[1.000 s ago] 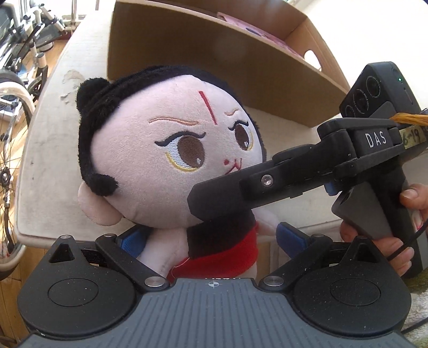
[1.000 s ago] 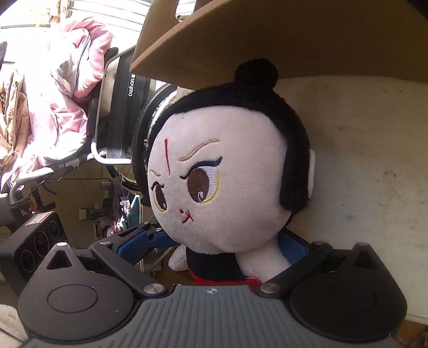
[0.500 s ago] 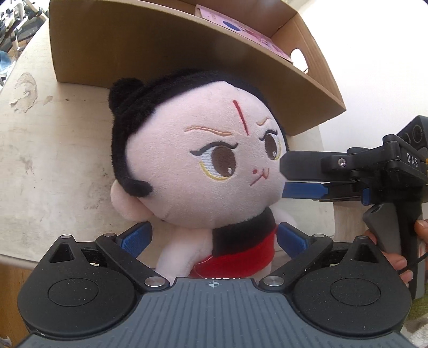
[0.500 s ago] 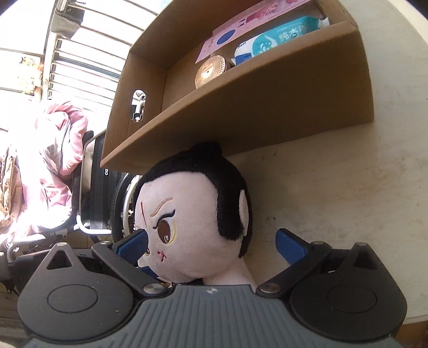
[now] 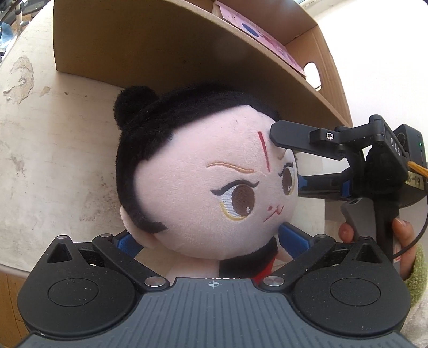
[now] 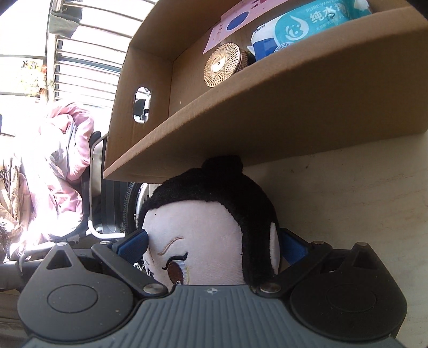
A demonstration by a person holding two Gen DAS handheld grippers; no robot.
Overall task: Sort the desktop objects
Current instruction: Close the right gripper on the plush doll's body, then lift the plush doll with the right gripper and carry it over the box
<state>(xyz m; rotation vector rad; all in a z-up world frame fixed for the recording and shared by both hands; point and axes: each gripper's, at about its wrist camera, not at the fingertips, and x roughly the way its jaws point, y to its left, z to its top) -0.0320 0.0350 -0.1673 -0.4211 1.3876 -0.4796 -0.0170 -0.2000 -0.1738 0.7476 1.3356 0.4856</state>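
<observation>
A plush doll with black hair, a pale face and a red and black outfit sits on the table against the cardboard box. My left gripper has its blue pads on either side of the doll's neck and body, holding it. My right gripper is closed on the doll's head, one pad at the face, one behind the ear. It shows in the left wrist view with one finger across the doll's forehead.
The box holds a pink card, a round woven disc and a blue wipes pack. The pale worn table ends at the left, with a wheelchair and pink clothing beyond.
The doll has come closer to the box. My right gripper rose from beside the doll's mouth to its forehead and closed on the head.
</observation>
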